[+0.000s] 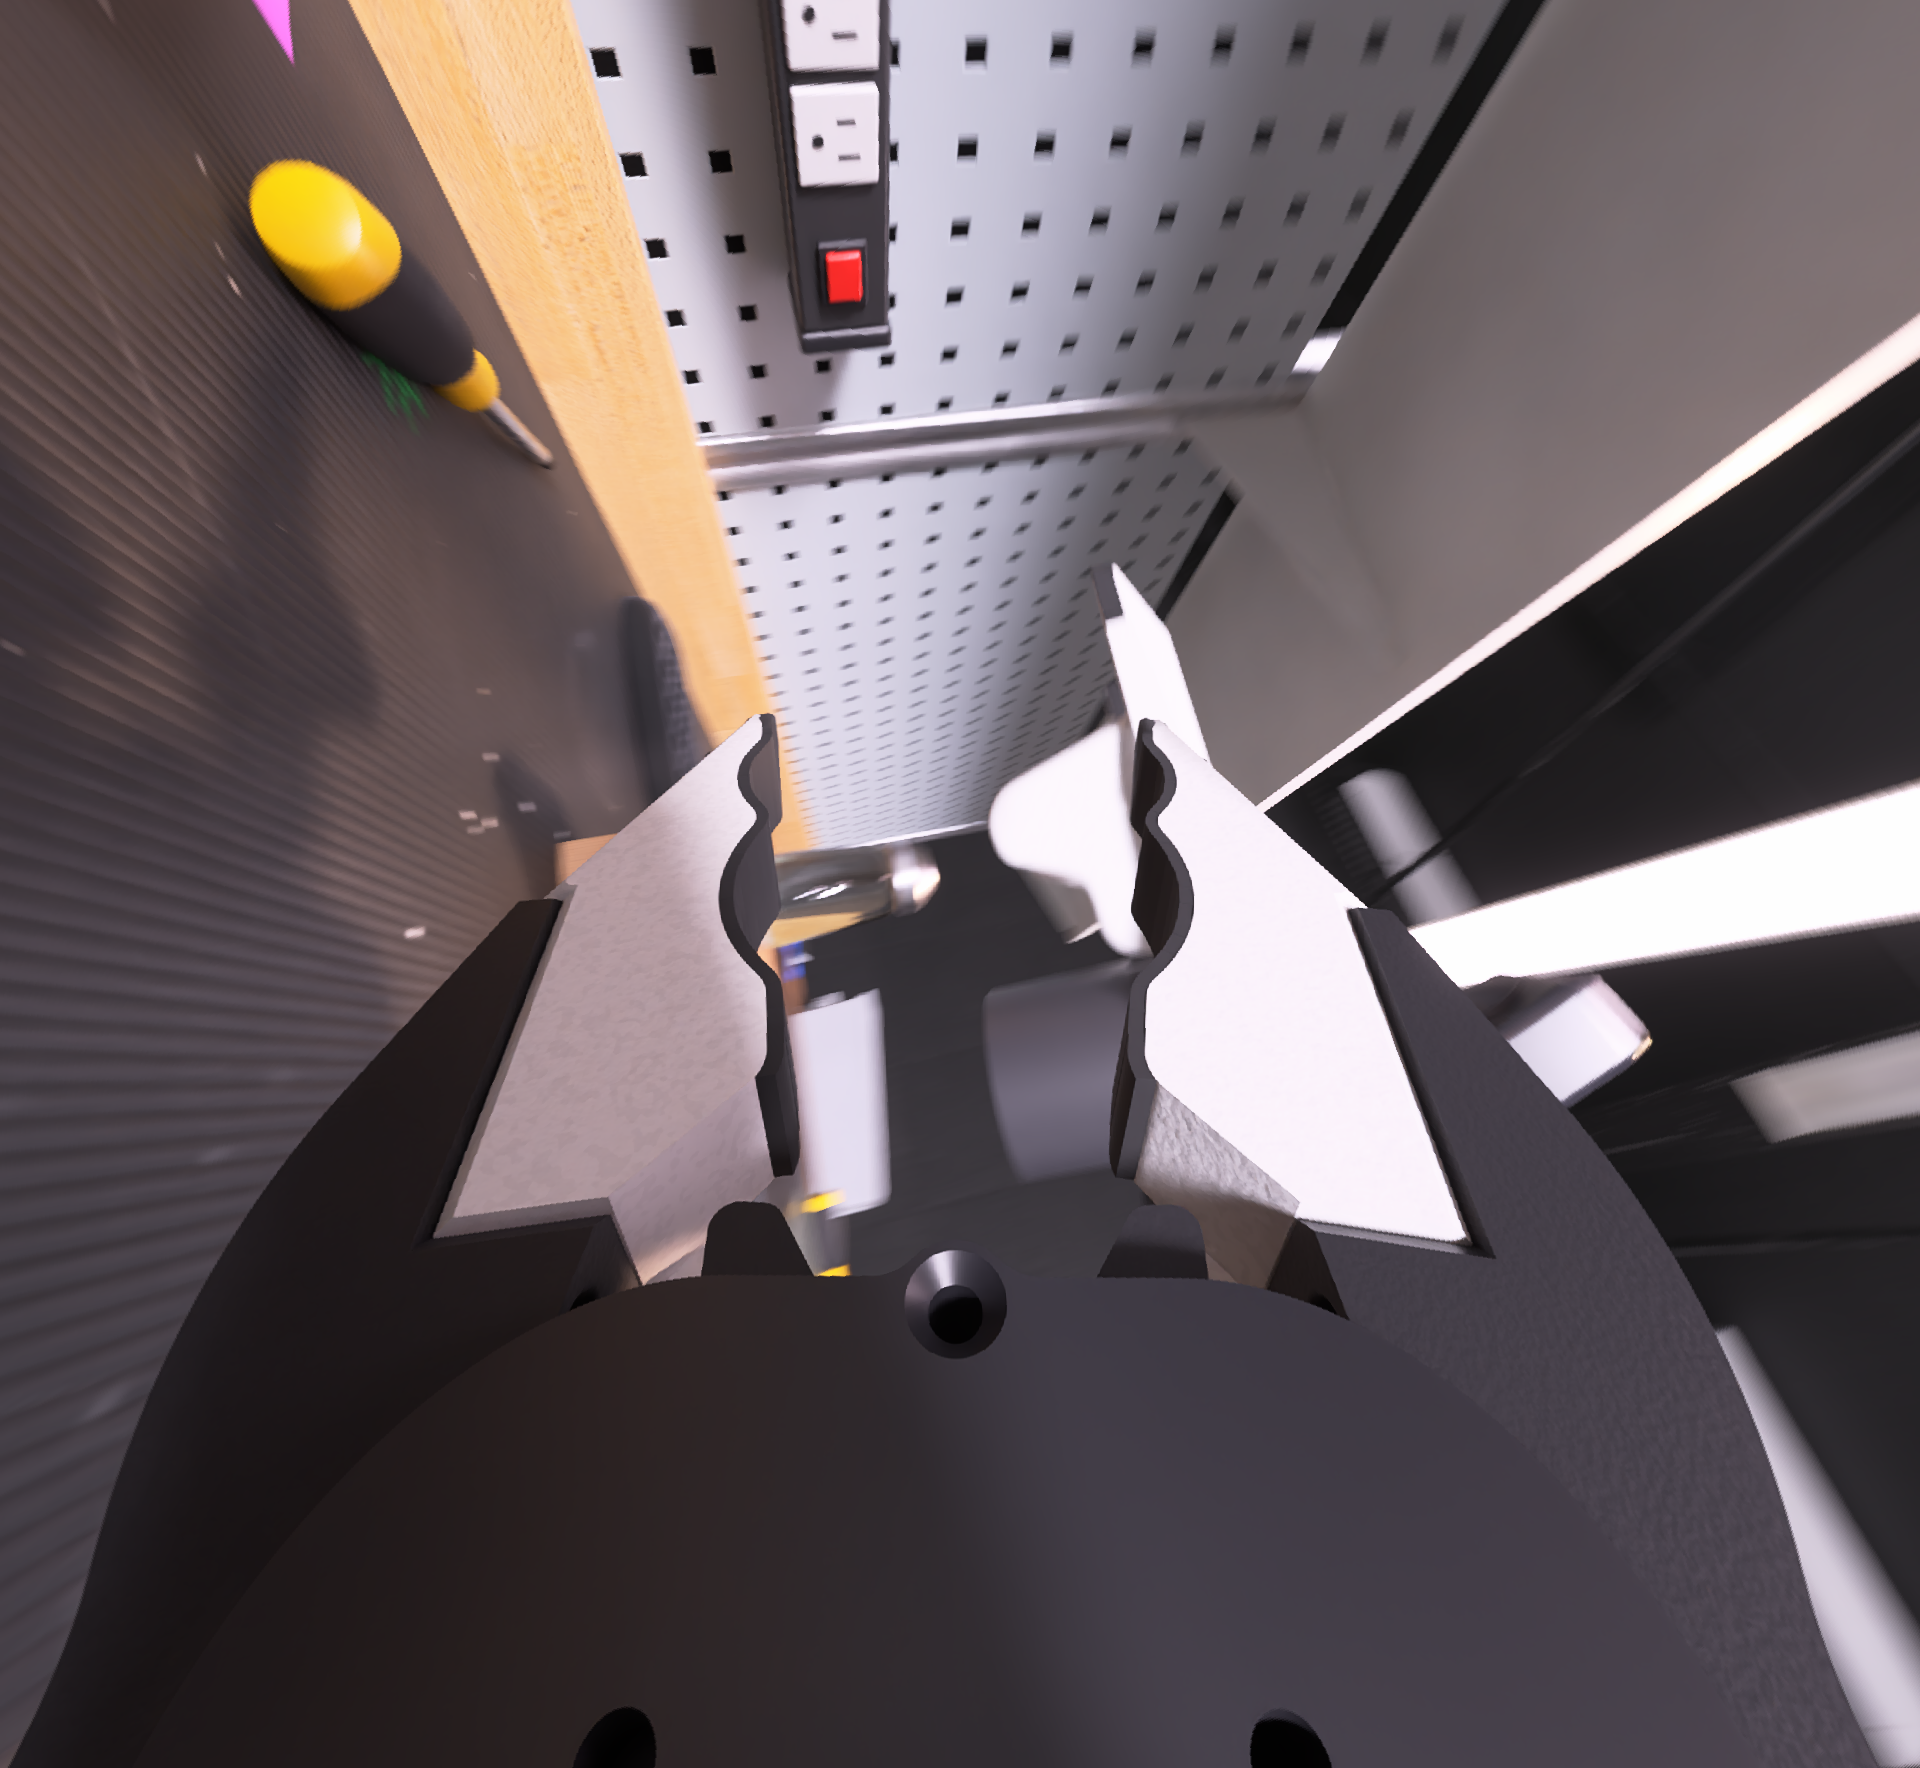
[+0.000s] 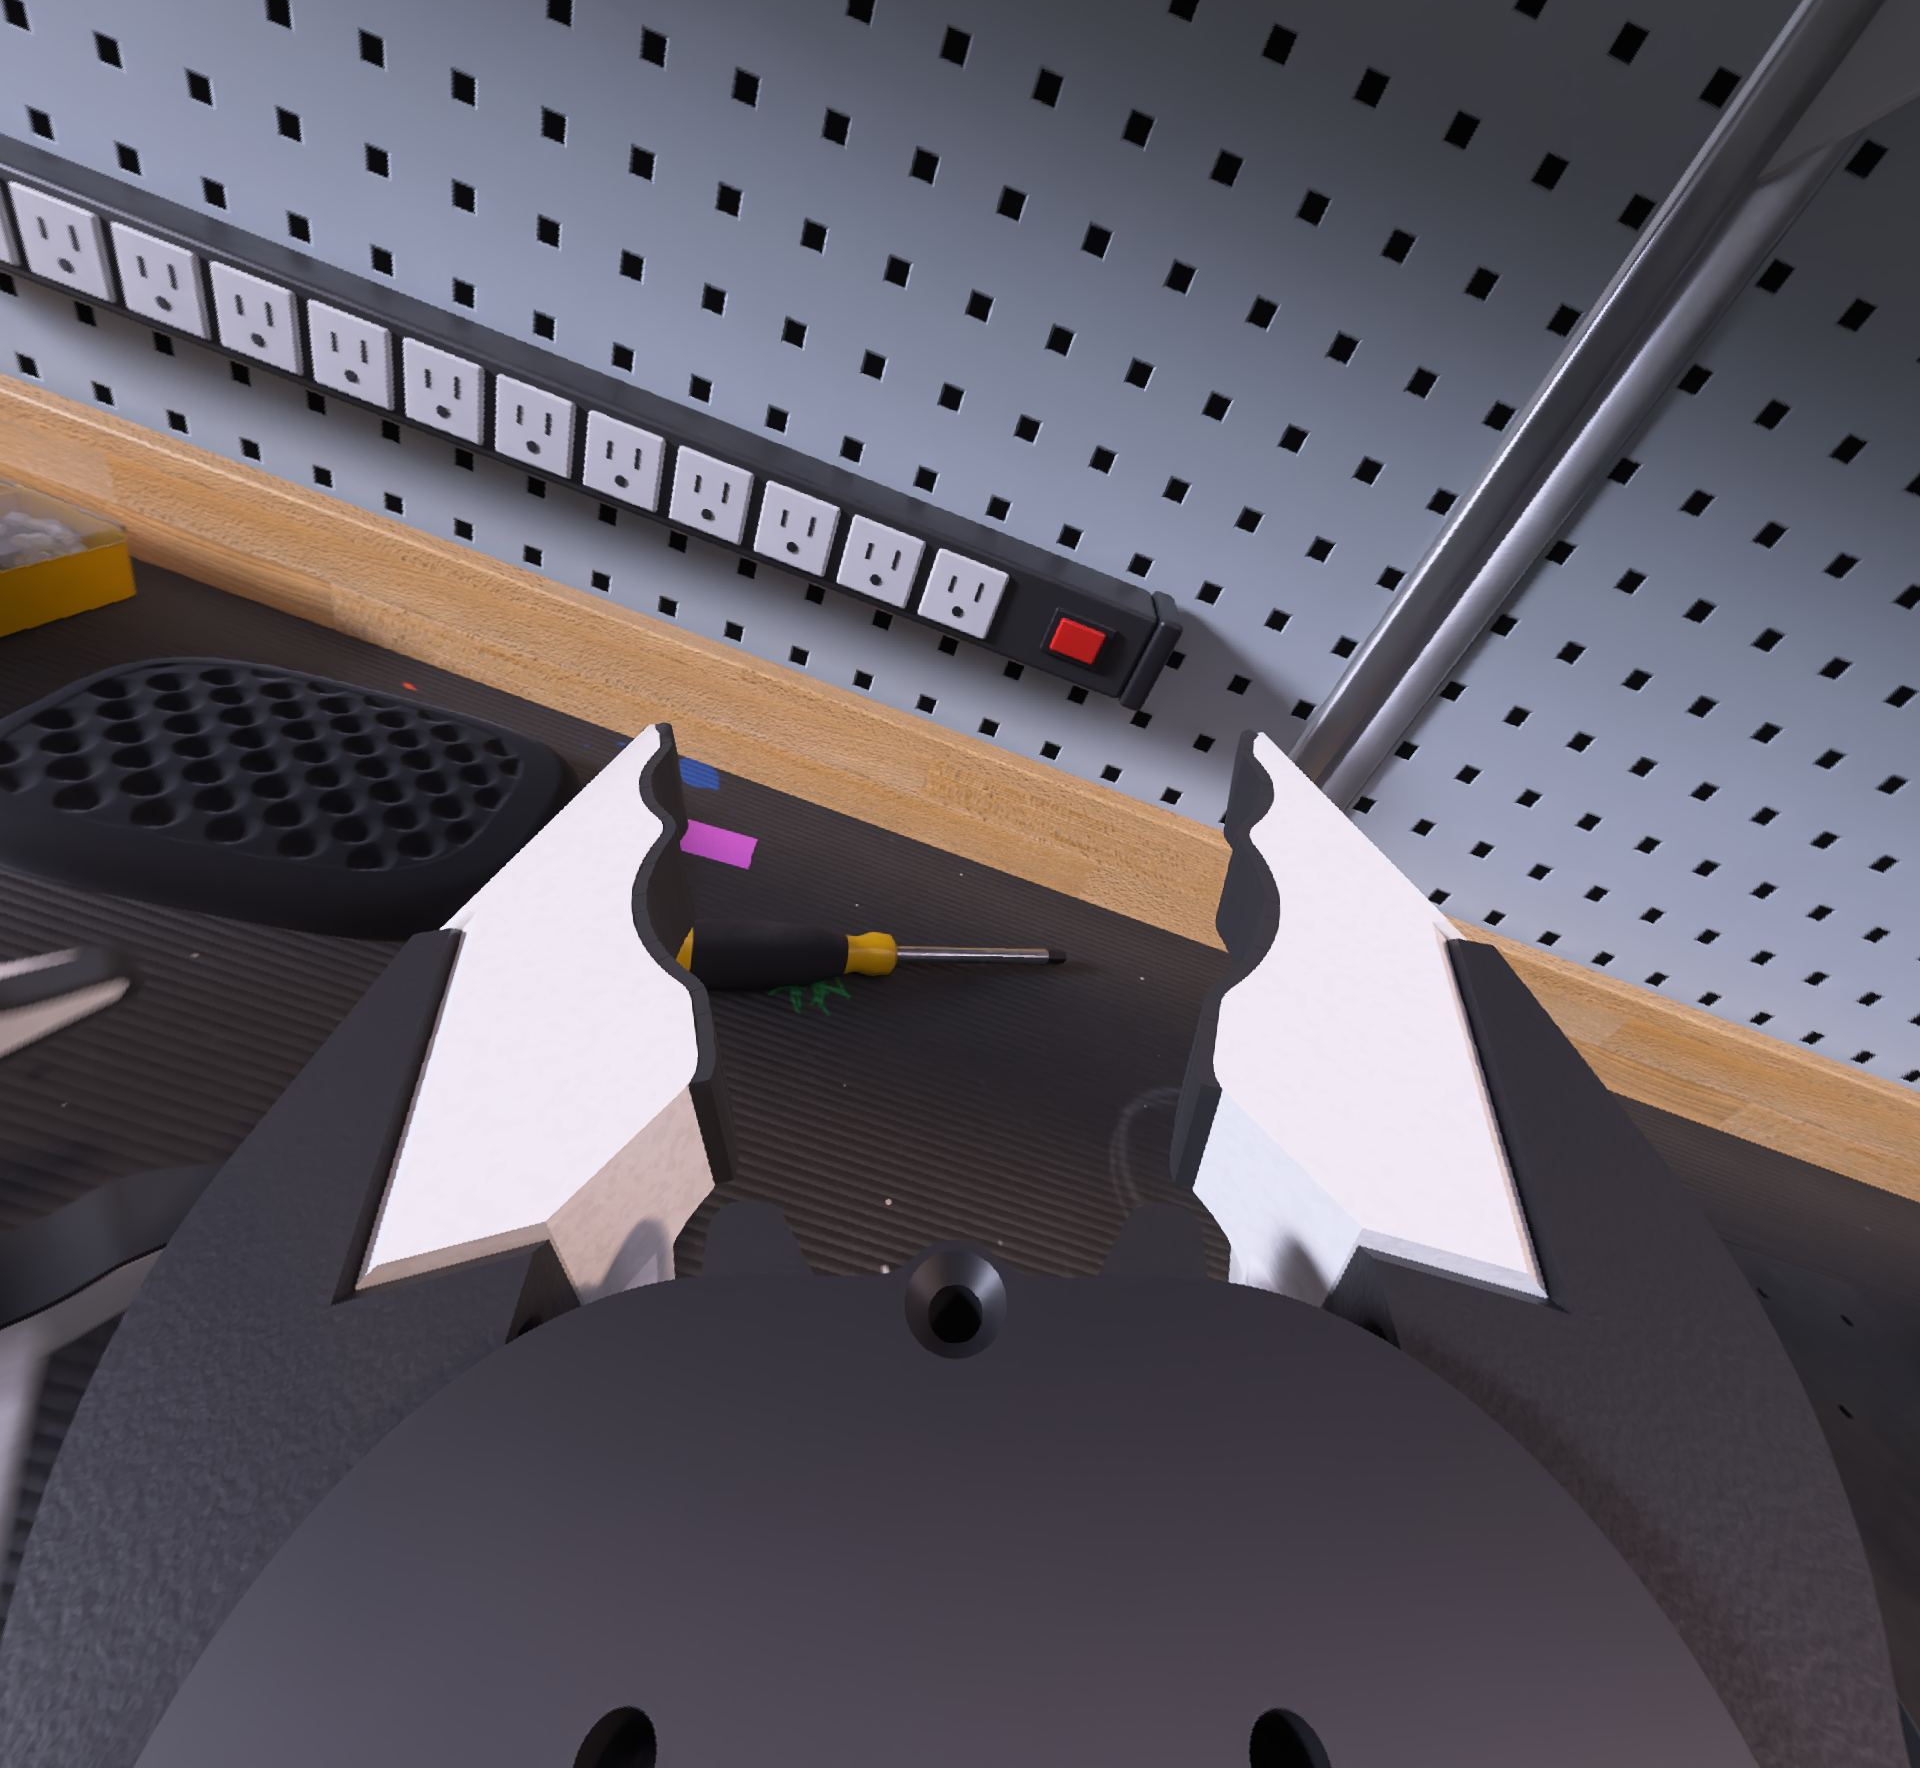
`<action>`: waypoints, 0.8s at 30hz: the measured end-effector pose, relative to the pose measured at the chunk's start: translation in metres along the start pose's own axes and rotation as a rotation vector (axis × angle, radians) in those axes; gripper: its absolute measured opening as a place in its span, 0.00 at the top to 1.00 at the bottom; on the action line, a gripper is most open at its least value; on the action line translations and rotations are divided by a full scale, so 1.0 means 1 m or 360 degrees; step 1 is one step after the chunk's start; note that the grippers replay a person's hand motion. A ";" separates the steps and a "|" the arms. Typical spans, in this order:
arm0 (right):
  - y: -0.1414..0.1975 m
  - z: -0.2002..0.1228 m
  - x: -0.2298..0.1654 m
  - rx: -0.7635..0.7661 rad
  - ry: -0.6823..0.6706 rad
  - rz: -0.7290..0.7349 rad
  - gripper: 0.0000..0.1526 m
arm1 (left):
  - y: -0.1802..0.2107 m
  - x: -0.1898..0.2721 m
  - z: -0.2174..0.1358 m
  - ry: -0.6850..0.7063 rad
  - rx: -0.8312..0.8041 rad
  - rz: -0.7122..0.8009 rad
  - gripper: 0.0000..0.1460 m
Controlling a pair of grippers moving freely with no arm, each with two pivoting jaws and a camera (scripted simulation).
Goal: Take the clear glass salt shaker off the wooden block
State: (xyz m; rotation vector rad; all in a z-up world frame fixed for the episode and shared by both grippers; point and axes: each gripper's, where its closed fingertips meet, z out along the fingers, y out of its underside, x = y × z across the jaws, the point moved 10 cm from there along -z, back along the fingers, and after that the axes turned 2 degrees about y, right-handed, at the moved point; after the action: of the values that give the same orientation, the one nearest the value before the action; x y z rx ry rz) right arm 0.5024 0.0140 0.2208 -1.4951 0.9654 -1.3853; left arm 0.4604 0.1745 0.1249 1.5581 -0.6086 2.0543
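Note:
In the left wrist view, which is rolled on its side, only the salt shaker's silver cap (image 1: 852, 887) shows, blurred, just past my left finger. Its glass body is hidden behind that finger. A corner of the wooden block (image 1: 584, 861) shows at the finger's other side. My left gripper (image 1: 956, 742) is open and empty, with the cap inside the gap near the left finger. My right gripper (image 2: 956, 742) is wide open and empty over the dark ribbed mat (image 2: 987, 1095). Its white fingers (image 1: 1060, 835) show beyond the cap in the left wrist view. The shaker does not show in the right wrist view.
A yellow-and-black screwdriver (image 2: 810, 955) lies on the mat and also shows in the left wrist view (image 1: 364, 284). A black perforated tray (image 2: 260, 783) and a yellow box (image 2: 52, 565) sit at left. A pegboard wall with a power strip (image 2: 623, 461) and a metal post (image 2: 1610, 347) stands behind.

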 end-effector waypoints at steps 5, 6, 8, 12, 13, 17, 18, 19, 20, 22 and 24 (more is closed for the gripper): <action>0.001 -0.001 0.004 -0.0010 -0.0067 0.0005 0.32 | -0.014 -0.024 0.012 0.0183 0.0289 -0.0314 0.69; 0.001 -0.002 0.005 -0.0015 -0.0076 -0.0001 0.32 | -0.018 -0.023 0.009 0.0239 0.0357 -0.0270 0.82; 0.001 -0.002 0.005 -0.0016 -0.0090 0.0004 0.32 | -0.023 -0.011 0.002 0.0269 0.0430 -0.0079 0.95; 0.003 -0.003 0.005 -0.0001 -0.0112 0.0030 0.32 | -0.024 0.040 0.002 -0.0030 0.0353 0.0644 1.00; 0.003 -0.002 0.004 -0.0003 -0.0130 0.0035 0.32 | -0.023 0.054 0.007 -0.0112 0.0276 0.0876 1.00; 0.005 -0.004 0.004 0.0002 -0.0179 0.0116 0.36 | -0.012 0.089 0.037 -0.0401 -0.0096 0.1788 1.00; 0.006 -0.005 0.004 0.0008 -0.0177 0.0112 0.36 | -0.009 0.095 0.045 -0.0456 -0.0206 0.1984 0.99; 0.006 -0.005 0.004 0.0014 -0.0179 0.0109 0.37 | -0.005 0.099 0.053 -0.0507 -0.0328 0.2154 0.99; 0.006 -0.005 0.004 0.0014 -0.0184 0.0112 0.37 | -0.002 0.103 0.059 -0.0548 -0.0449 0.2295 0.99; 0.006 -0.005 0.005 0.0006 -0.0200 0.0111 0.37 | 0.004 0.107 0.070 -0.0604 -0.0697 0.2557 0.99; 0.006 -0.005 0.007 -0.0004 -0.0219 0.0094 0.37 | 0.010 0.107 0.078 -0.0645 -0.0931 0.2801 0.98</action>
State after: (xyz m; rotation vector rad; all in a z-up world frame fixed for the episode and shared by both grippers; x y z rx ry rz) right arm 0.4978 0.0050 0.2176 -1.5303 0.9180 -1.2230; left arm 0.4880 0.1310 0.2469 0.9361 -3.1661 1.8700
